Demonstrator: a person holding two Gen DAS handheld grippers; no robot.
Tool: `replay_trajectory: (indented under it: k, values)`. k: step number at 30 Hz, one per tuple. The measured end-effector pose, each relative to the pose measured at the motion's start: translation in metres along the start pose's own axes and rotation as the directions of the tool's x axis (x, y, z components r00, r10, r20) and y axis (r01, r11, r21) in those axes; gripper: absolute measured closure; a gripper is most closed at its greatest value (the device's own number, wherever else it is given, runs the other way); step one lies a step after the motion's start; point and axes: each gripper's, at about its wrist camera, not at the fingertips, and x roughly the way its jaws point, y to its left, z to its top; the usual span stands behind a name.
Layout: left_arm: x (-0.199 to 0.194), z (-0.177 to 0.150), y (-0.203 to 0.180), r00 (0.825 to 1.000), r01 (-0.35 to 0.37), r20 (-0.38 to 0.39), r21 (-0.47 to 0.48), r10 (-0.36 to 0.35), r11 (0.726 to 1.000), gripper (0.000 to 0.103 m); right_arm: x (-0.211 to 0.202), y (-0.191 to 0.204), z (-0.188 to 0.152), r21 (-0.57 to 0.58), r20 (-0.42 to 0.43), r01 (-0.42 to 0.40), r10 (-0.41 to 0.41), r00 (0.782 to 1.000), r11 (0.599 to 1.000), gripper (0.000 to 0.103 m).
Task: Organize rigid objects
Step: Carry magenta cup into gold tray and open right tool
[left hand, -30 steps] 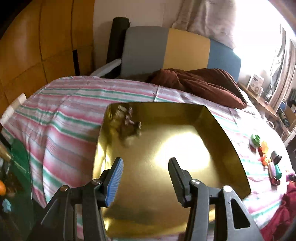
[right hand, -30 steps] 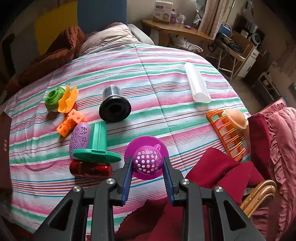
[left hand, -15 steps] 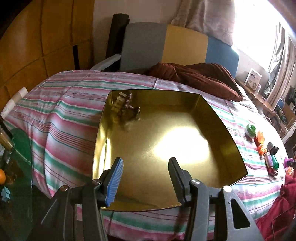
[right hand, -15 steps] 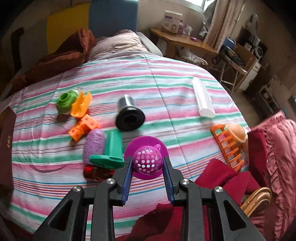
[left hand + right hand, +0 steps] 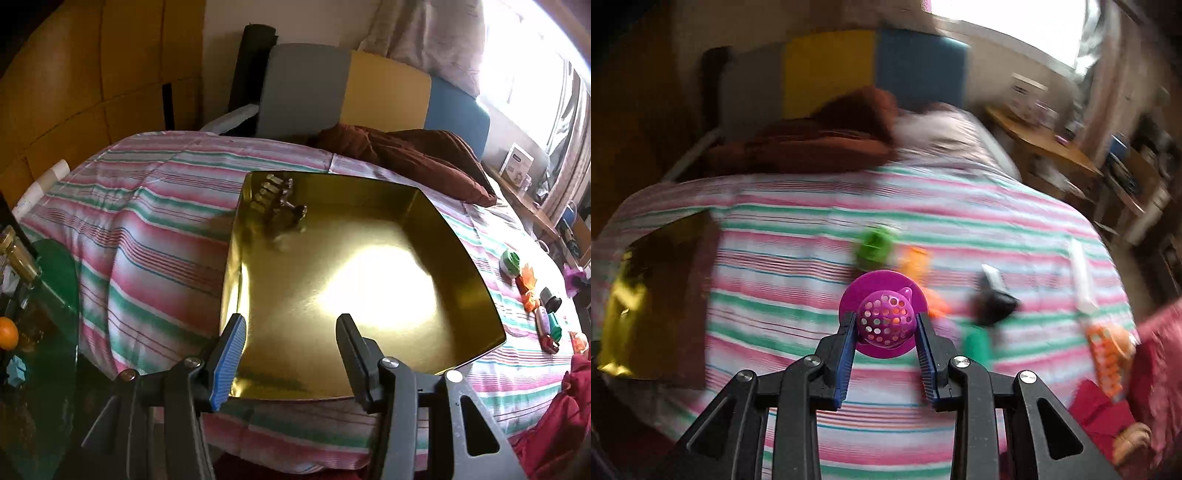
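My right gripper (image 5: 886,326) is shut on a purple perforated strainer (image 5: 884,312) and holds it above the striped bed. Below it lie a green piece (image 5: 873,249), orange pieces (image 5: 916,264), a black cylinder (image 5: 993,301) and a teal piece (image 5: 975,341), all blurred. The gold tray (image 5: 624,295) shows at the left edge. In the left wrist view my left gripper (image 5: 290,330) is open and empty over the near part of the gold tray (image 5: 461,258). Small metallic pieces (image 5: 280,206) lie in its far left corner. The toys (image 5: 543,306) lie to the right.
A brown blanket (image 5: 410,155) and a grey, yellow and blue headboard (image 5: 388,99) lie beyond the tray. A glass side table (image 5: 37,314) with an orange stands at left. A white tube (image 5: 1080,275), an orange rack (image 5: 1104,354) and red cloth (image 5: 1108,413) lie at right.
My right gripper has lifted the purple strainer off the bed and swung left, so the tray now shows. My left gripper has pulled back from the tray, still open.
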Motion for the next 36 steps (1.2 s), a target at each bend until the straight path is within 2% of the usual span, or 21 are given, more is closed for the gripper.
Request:
replay_trajectory:
  k: [6,9,13,18,22,26,32,36]
  values:
    - [-0.002,-0.001,0.006,1.000,-0.014,-0.001,-0.008,0.014,1.000,0.052,0.007,0.087,0.015,-0.125,-0.005,-0.167,0.168,0.986,0.978,0.071]
    - [-0.003,-0.002,0.009,1.000,-0.022,0.000,-0.009,0.022,1.000,0.052,0.014,0.131,0.019,-0.169,-0.034,-0.264,0.262,0.964,0.950,0.071]
    - [-0.005,-0.002,0.014,0.999,-0.032,0.003,-0.013,0.032,0.999,0.052,0.024,0.184,0.020,-0.218,-0.085,-0.354,0.343,0.935,0.910,0.071]
    - [-0.005,-0.003,0.022,0.999,-0.036,-0.001,-0.031,0.036,0.999,0.052,0.044,0.249,0.020,-0.244,-0.173,-0.442,0.410,0.896,0.863,0.071]
    - [-0.004,-0.004,0.033,0.999,-0.044,-0.007,-0.057,0.043,0.997,0.052,0.059,0.291,0.022,-0.240,-0.227,-0.490,0.443,0.868,0.838,0.071]
    - [-0.003,-0.004,0.045,0.999,-0.052,-0.007,-0.089,0.052,0.995,0.052,0.068,0.327,0.027,-0.253,-0.256,-0.508,0.449,0.856,0.823,0.071]
    - [0.000,-0.005,0.063,0.999,-0.054,-0.012,-0.141,0.052,0.989,0.052,0.080,0.368,0.029,-0.265,-0.285,-0.516,0.445,0.849,0.814,0.071]
    - [0.004,-0.005,0.068,0.998,-0.054,-0.023,-0.157,0.051,0.986,0.052,0.096,0.399,0.030,-0.282,-0.318,-0.505,0.417,0.852,0.816,0.070]
